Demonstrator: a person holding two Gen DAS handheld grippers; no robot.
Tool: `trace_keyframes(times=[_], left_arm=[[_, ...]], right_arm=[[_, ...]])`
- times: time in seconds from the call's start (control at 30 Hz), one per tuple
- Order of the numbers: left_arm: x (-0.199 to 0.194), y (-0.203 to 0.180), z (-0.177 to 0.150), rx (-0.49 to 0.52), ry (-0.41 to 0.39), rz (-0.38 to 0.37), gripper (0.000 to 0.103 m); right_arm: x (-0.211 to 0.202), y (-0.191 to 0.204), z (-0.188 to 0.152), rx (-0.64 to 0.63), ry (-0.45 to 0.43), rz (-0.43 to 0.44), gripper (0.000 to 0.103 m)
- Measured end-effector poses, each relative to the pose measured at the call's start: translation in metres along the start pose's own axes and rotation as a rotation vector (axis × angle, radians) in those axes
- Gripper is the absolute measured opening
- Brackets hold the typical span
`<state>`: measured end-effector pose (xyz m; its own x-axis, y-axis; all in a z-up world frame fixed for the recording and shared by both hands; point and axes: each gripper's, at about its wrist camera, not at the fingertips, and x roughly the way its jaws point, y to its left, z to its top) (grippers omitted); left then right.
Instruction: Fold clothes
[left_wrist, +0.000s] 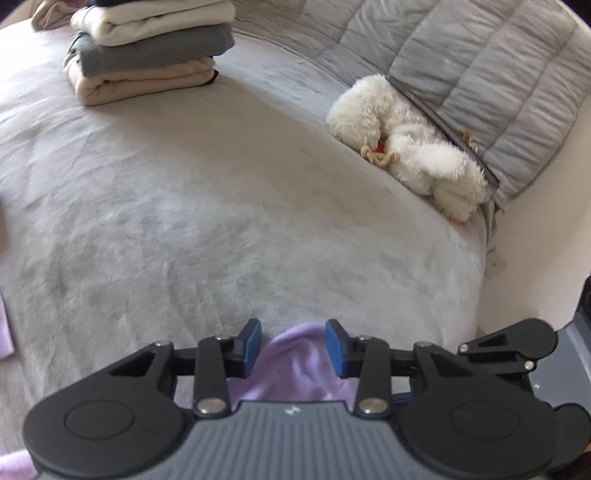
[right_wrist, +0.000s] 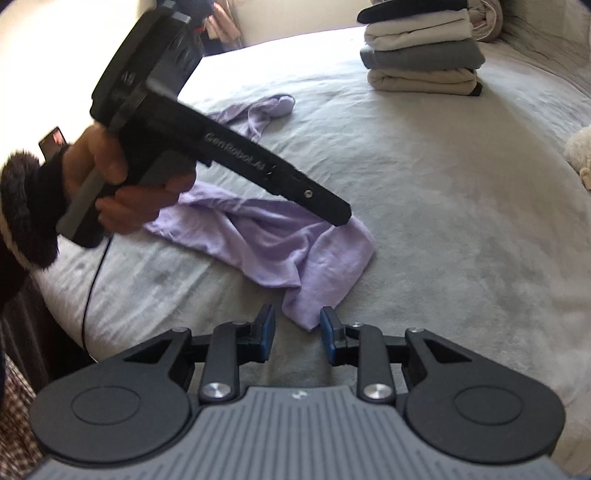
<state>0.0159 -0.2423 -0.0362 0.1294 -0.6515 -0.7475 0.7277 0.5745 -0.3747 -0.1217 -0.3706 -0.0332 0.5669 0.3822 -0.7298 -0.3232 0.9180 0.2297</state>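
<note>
A crumpled lilac garment (right_wrist: 258, 236) lies on the grey bed cover (right_wrist: 443, 221). My left gripper (left_wrist: 293, 345) is open, its blue pads on either side of a raised lilac fold (left_wrist: 299, 365) of the garment. In the right wrist view the left gripper (right_wrist: 341, 216) reaches down onto the garment's right part. My right gripper (right_wrist: 297, 332) is open, its tips just at the garment's near corner (right_wrist: 306, 317), which lies between the pads without being pinched.
A stack of folded clothes (left_wrist: 147, 51) stands at the far side of the bed; it also shows in the right wrist view (right_wrist: 421, 51). A white plush toy (left_wrist: 406, 147) lies against a grey quilted cushion (left_wrist: 480, 74). The bed edge drops off at the right (left_wrist: 491, 258).
</note>
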Motion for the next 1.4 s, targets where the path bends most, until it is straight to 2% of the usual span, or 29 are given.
trace_keyframes(times=[0.1, 0.13, 0.17, 0.2, 0.23, 0.27, 0.4, 0.7, 0.83, 1.17, 1.4], left_arm=[[0.005, -0.009, 0.002, 0.028, -0.006, 0.025, 0.036], [0.007, -0.012, 0.001, 0.040, -0.010, 0.033, 0.031], [0.009, -0.015, 0.001, 0.054, -0.011, 0.041, 0.020], [0.011, -0.019, 0.001, 0.064, -0.010, 0.048, 0.014], [0.014, -0.022, 0.001, 0.070, -0.011, 0.052, 0.004], [0.015, -0.025, 0.001, 0.075, -0.015, 0.056, 0.002], [0.014, -0.037, 0.003, 0.078, -0.081, 0.073, 0.001], [0.013, -0.055, 0.026, 0.028, -0.201, 0.063, 0.001], [0.018, -0.064, 0.042, 0.021, -0.229, 0.060, 0.001], [0.042, -0.081, 0.065, 0.018, -0.238, 0.052, 0.001], [0.064, -0.074, 0.057, 0.012, -0.177, 0.077, 0.001]], right_arm=[[0.002, 0.010, -0.002, -0.083, -0.015, -0.040, 0.029], [0.004, 0.014, -0.004, -0.121, -0.014, -0.053, 0.029], [0.006, 0.017, -0.005, -0.158, -0.009, -0.065, 0.029], [0.008, 0.020, -0.007, -0.192, -0.005, -0.077, 0.029], [0.008, 0.022, -0.008, -0.224, -0.004, -0.090, 0.018], [0.008, 0.024, -0.009, -0.256, -0.005, -0.103, 0.002], [-0.006, 0.019, -0.007, -0.275, -0.046, -0.165, 0.001], [-0.038, -0.011, 0.000, -0.179, -0.133, -0.296, 0.001], [-0.042, -0.016, 0.002, -0.139, -0.151, -0.356, 0.001], [-0.046, -0.035, 0.001, -0.072, -0.133, -0.462, 0.001], [-0.035, -0.040, -0.001, -0.063, -0.058, -0.461, 0.001]])
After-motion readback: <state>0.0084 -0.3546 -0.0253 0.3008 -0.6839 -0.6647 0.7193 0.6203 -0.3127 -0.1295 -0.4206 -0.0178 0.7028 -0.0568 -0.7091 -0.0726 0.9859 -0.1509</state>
